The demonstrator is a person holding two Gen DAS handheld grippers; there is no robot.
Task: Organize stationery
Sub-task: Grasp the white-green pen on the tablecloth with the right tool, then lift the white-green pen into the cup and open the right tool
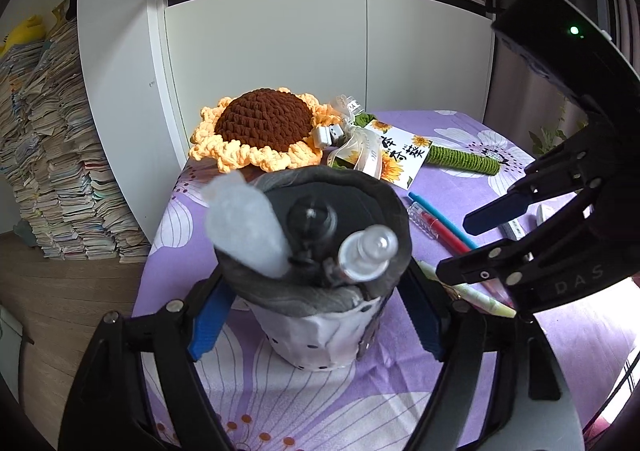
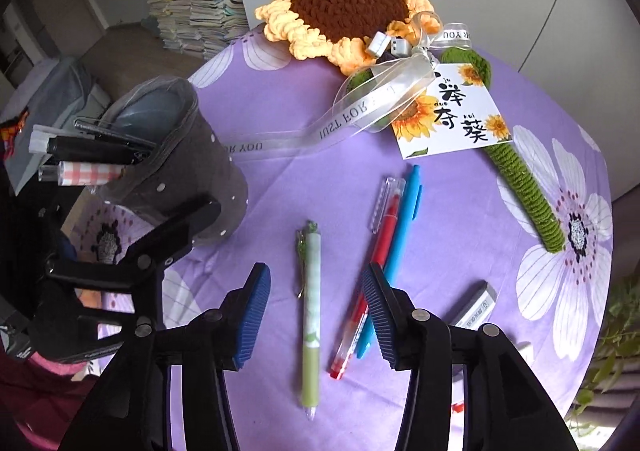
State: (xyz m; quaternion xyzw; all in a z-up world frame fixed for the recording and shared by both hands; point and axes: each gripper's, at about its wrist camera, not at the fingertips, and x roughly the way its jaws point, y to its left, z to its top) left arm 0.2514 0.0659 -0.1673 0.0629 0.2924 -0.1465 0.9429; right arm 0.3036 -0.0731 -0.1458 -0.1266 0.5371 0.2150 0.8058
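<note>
A round table covered by a purple cloth printed with large white flowers (image 2: 460,211) carries everything here. Places below are given from the tall grey fabric pen pouch with white dots (image 2: 208,171), which stands upright near the table's left edge, its rim folded down.

Inside the pouch, pens stand on end: a black pen (image 2: 92,149), a pen with a pink checked barrel (image 2: 90,174) and a clear-capped one (image 1: 366,251) among them. The left gripper (image 1: 316,315) brackets the pouch's lower body, one blue-padded finger (image 1: 208,327) on each side. Its jaws are partly open; the pads sit very close to the fabric, but I cannot tell whether they press on it.

Behind and to the right of the pouch lies a crocheted sunflower with a brown centre, yellow petals and green stem (image 2: 348,11), tied with a clear ribbon printed "JUST FOR YOU" (image 2: 360,119) and a white card with sunflower pictures (image 2: 452,115).

To the right of the pouch, loose pens lie flat on the cloth. Nearest is a pale green and white click pen (image 2: 310,315). Further right lie a red pen with a clear cap (image 2: 368,279) and a blue pen (image 2: 396,251), side by side and touching. Furthest right is a small grey eraser in a paper sleeve (image 2: 474,305).

The right gripper (image 2: 316,315) hovers above the loose pens, pointing steeply down. Its jaws are partly open and hold nothing; the green and white pen lies on the cloth below the gap between its blue ribbed pads (image 2: 252,315).
</note>
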